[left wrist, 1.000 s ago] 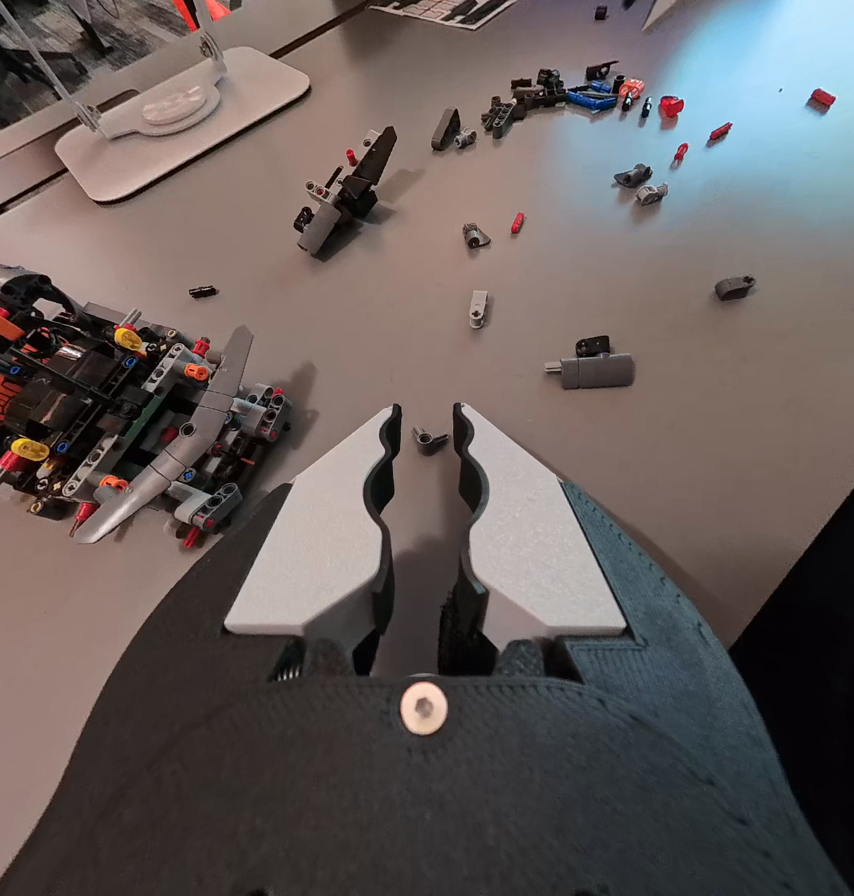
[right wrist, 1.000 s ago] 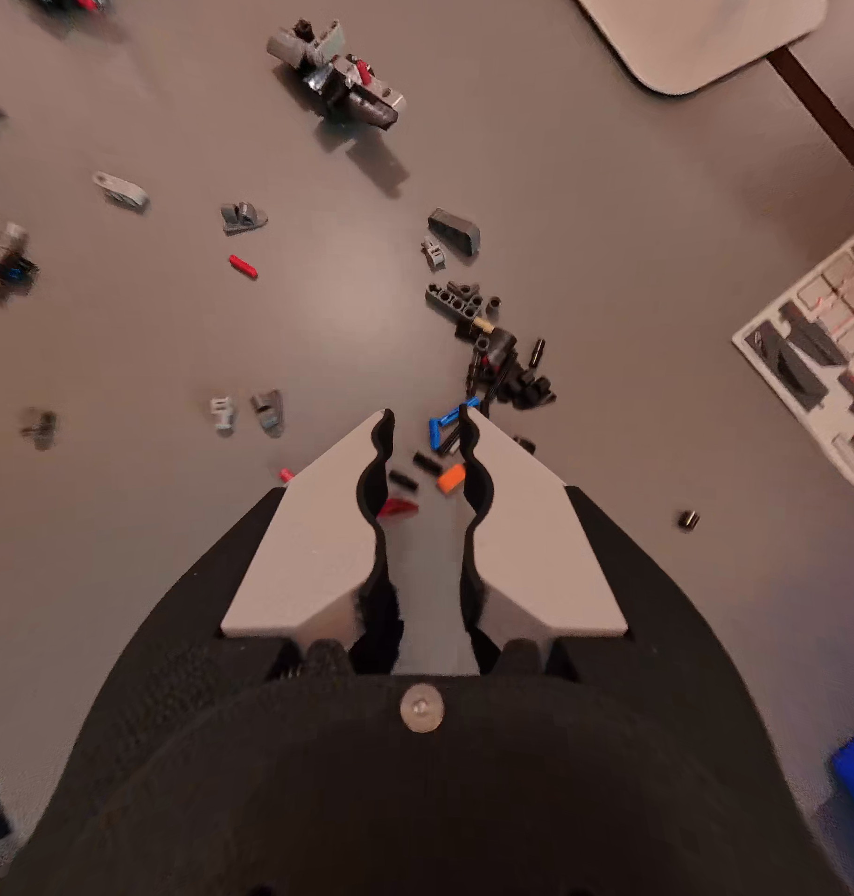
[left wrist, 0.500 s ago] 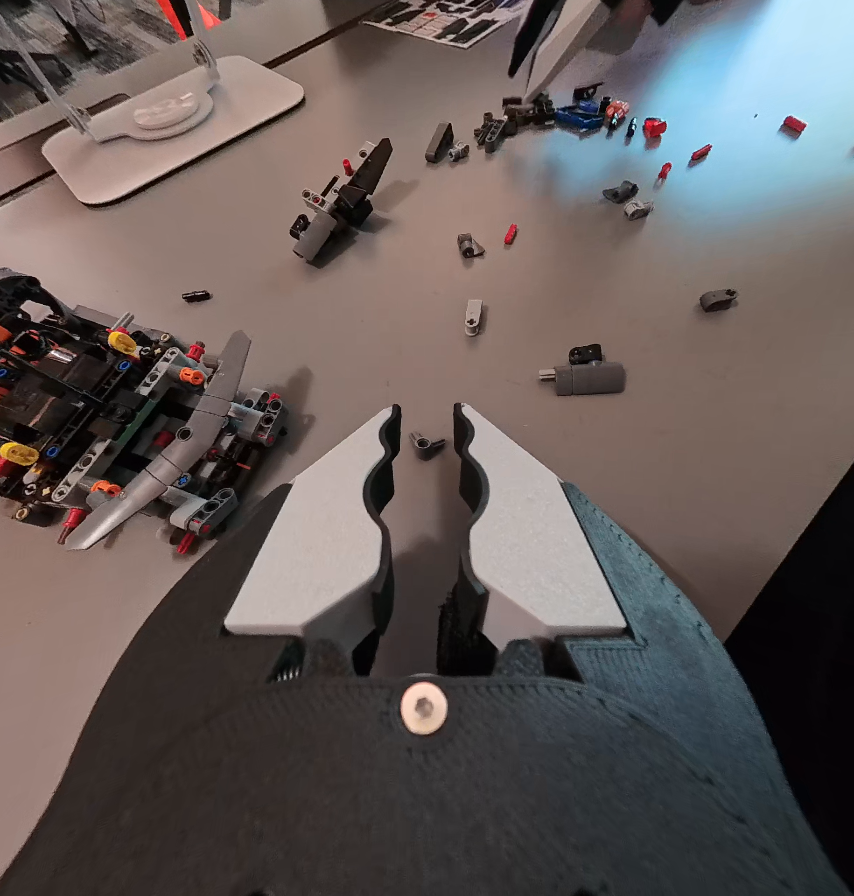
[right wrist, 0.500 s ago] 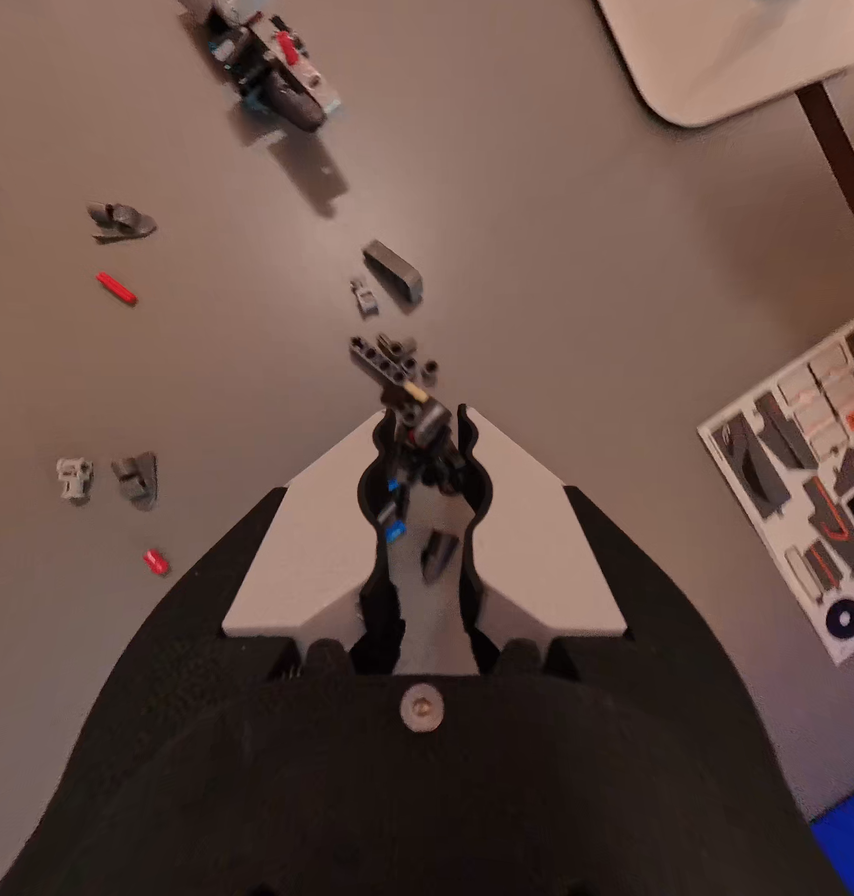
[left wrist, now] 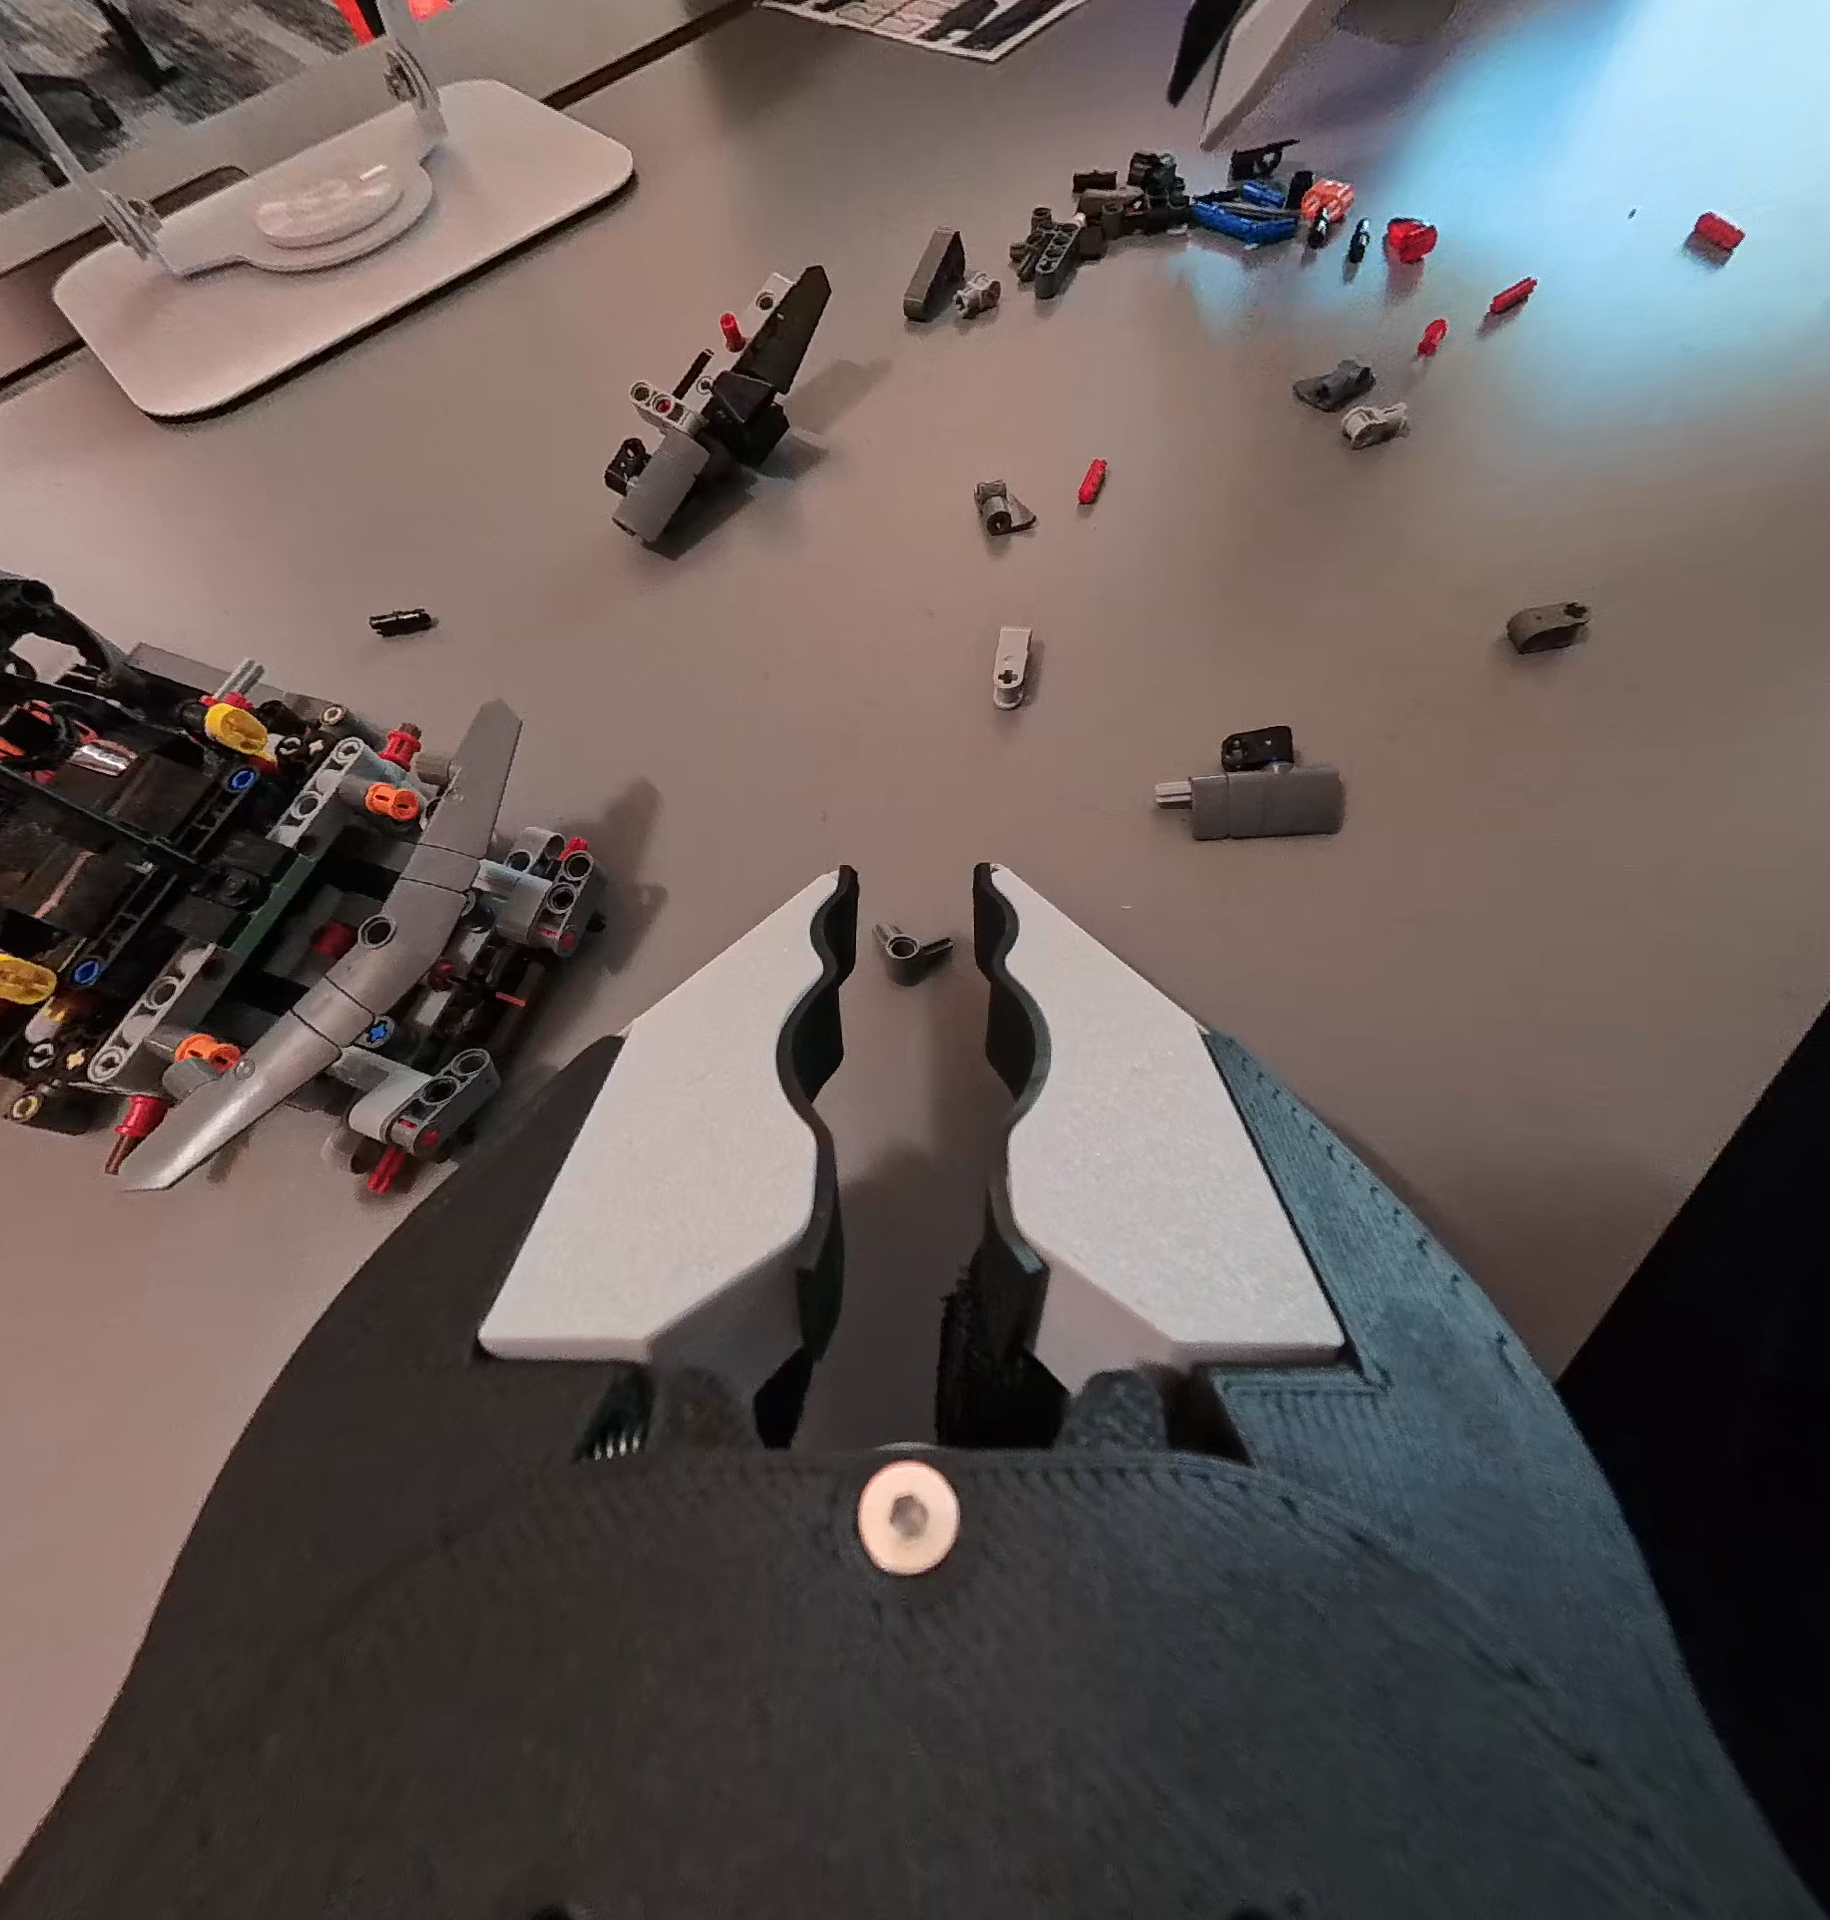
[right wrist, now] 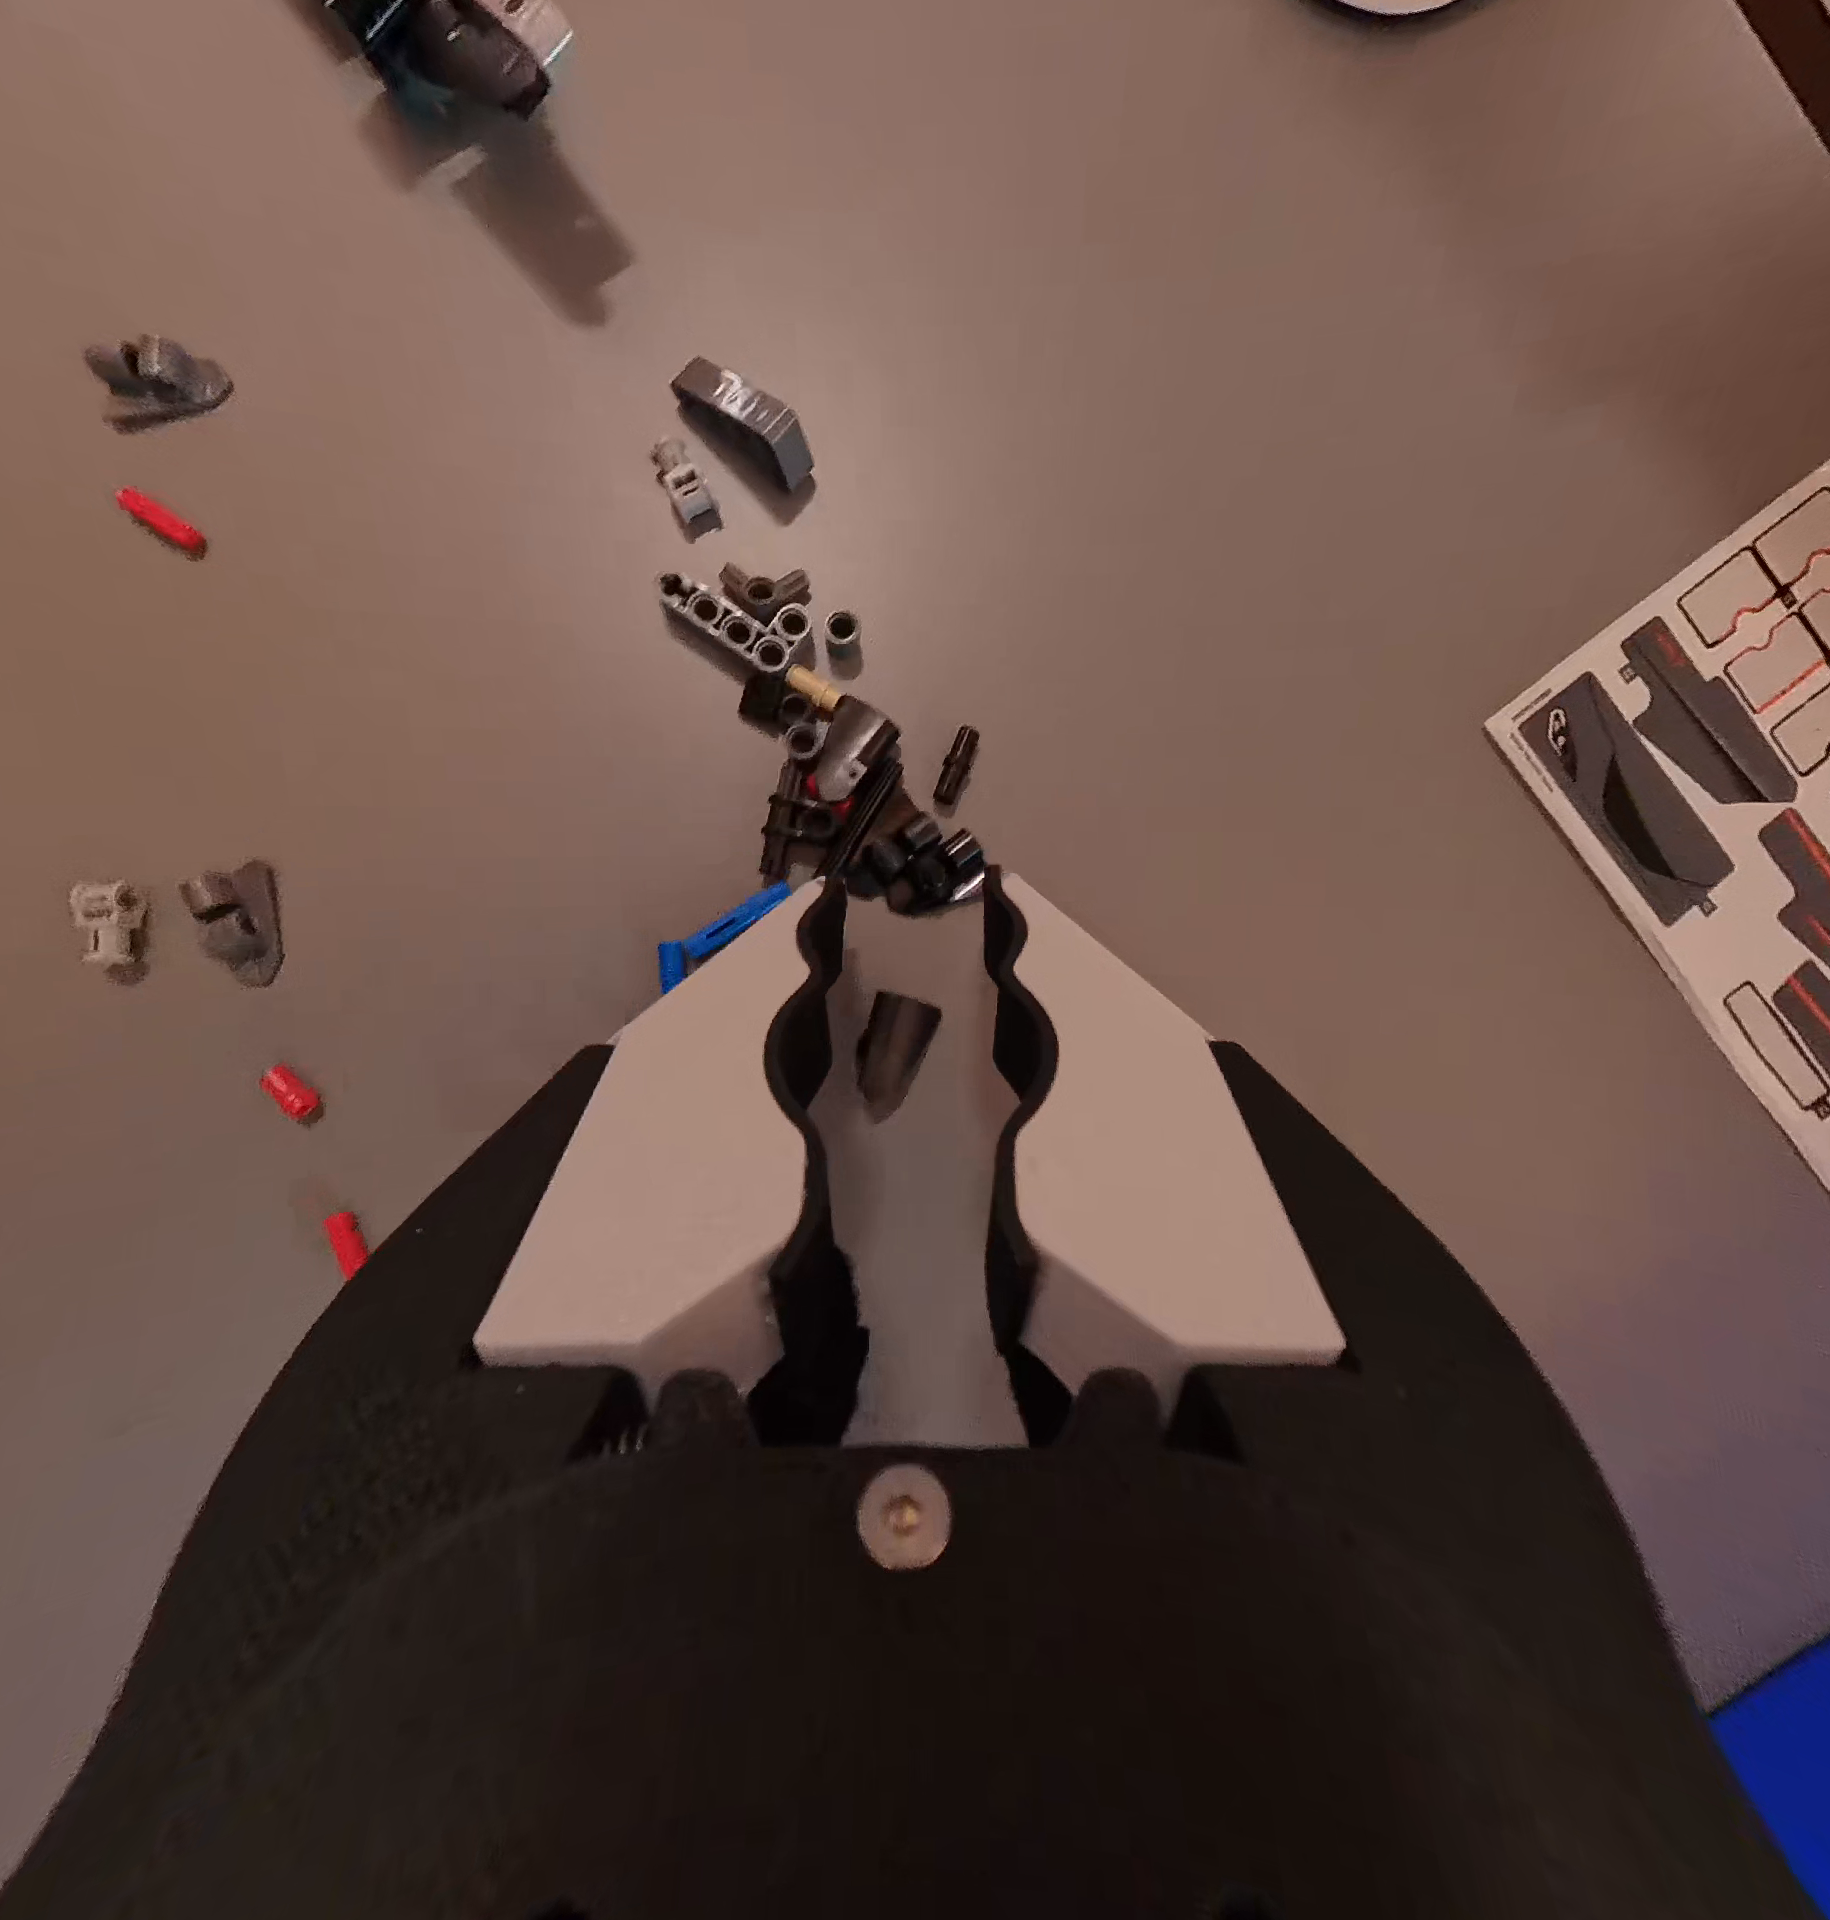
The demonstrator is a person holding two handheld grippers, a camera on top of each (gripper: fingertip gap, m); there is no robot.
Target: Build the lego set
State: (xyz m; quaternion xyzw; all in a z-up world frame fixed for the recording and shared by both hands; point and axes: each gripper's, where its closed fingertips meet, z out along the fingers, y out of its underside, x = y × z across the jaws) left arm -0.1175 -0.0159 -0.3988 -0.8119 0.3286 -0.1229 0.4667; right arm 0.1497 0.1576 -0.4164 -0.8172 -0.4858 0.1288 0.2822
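Note:
A half-built lego car lies at the left of the grey table in the left wrist view. My left gripper is open and empty, low over the table, with a small dark grey connector lying between its fingertips. My right gripper is open and empty above a heap of small black and grey pieces; a dark curved piece lies on the table between its fingers. A small grey and black sub-assembly lies mid-table. The right gripper's fingers show at the top of the left wrist view.
A sticker sheet lies right of the heap. Loose red pins, grey connectors and a grey cylinder piece are scattered about. A white stand base sits at the back left. The table edge runs at the right. Across from one pair of fingers to the other is roughly 35 centimetres.
My right gripper has moved forward over the loose pieces to the black heap, and the blue and orange pieces have passed under it. My left gripper has barely moved.

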